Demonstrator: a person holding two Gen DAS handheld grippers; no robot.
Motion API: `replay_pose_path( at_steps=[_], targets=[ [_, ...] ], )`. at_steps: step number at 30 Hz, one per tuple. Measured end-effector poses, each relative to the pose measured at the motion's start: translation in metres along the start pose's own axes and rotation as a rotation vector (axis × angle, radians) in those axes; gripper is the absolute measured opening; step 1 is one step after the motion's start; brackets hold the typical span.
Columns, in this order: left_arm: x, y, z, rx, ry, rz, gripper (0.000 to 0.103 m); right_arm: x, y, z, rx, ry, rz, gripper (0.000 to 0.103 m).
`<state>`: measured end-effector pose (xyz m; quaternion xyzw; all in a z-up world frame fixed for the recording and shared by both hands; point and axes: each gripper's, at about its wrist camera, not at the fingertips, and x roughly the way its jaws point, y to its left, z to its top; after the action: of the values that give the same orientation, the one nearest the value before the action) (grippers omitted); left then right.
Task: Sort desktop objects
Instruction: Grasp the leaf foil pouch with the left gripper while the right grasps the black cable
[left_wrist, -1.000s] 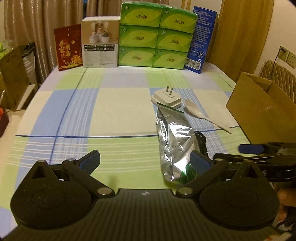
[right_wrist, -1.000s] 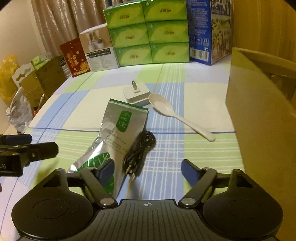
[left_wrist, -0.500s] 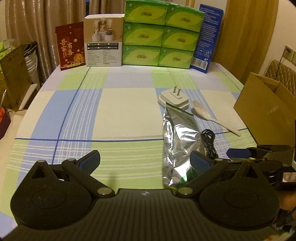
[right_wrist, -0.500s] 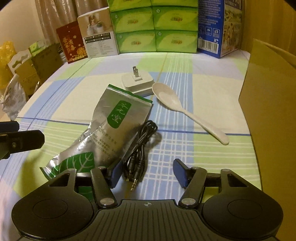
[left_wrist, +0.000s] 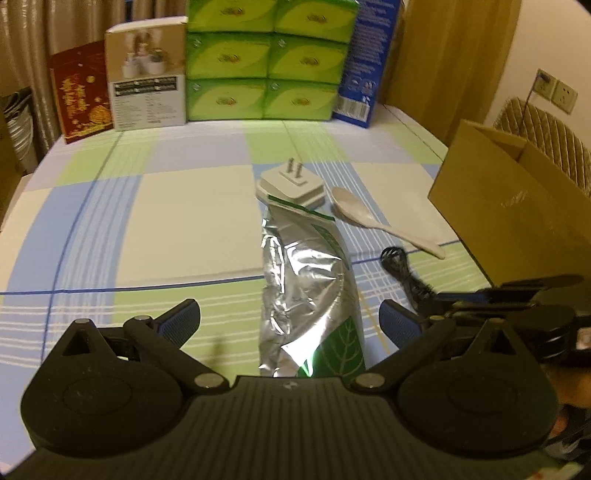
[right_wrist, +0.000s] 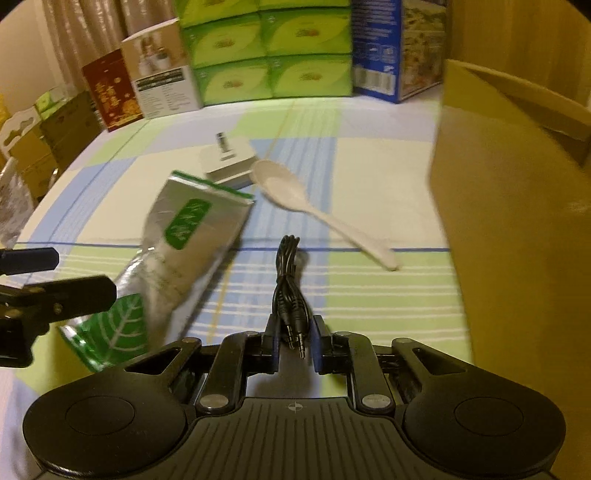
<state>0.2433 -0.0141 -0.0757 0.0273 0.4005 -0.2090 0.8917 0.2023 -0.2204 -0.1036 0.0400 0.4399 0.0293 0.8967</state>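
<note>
A bundled black audio cable (right_wrist: 289, 273) lies on the checked tablecloth (right_wrist: 369, 170), and my right gripper (right_wrist: 295, 345) is shut on its plug end. Left of it lies a crumpled silver foil pouch (right_wrist: 184, 236) with a green leaf print. Beyond the pouch are a white charger plug (right_wrist: 231, 158) and a white plastic spoon (right_wrist: 295, 192). My left gripper (left_wrist: 288, 315) hovers open over the pouch's (left_wrist: 306, 280) near end, touching nothing. From the left wrist view the cable (left_wrist: 400, 264), charger (left_wrist: 291, 186) and spoon (left_wrist: 369, 218) show to the right.
An open cardboard box (right_wrist: 517, 221) stands close on the right, also in the left wrist view (left_wrist: 517, 206). Green tissue boxes (left_wrist: 266, 59), a white box, a red box and a blue carton line the table's far edge.
My right gripper slid right from the pouch onto the cable and its fingers came together on the plug end. The left gripper shifted right, so the pouch now sits between its open fingers.
</note>
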Motion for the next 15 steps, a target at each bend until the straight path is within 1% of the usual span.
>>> replay_pose_path(
  at_steps=[5,8,11,13,14,15],
  targets=[
    [0.022,-0.001,0.001,0.002,0.041,-0.02,0.1,0.001,-0.008,0.0,0.008,0.002,0.0,0.014],
    [0.032,-0.003,0.003,0.003,0.054,-0.029,0.097,0.002,-0.009,0.001,0.003,-0.006,0.006,0.014],
    [0.043,-0.002,0.003,-0.004,0.073,-0.028,0.087,0.004,-0.01,0.002,0.004,-0.009,0.019,0.014],
    [0.048,-0.001,0.003,-0.012,0.091,-0.037,0.077,0.005,-0.01,0.003,0.004,-0.012,0.021,0.015],
    [0.05,-0.001,0.003,-0.017,0.096,-0.055,0.074,0.006,-0.011,0.004,0.005,-0.018,0.028,0.016],
    [0.051,-0.001,0.003,-0.021,0.101,-0.067,0.067,0.007,-0.012,0.005,0.008,-0.026,0.038,0.02]
  ],
)
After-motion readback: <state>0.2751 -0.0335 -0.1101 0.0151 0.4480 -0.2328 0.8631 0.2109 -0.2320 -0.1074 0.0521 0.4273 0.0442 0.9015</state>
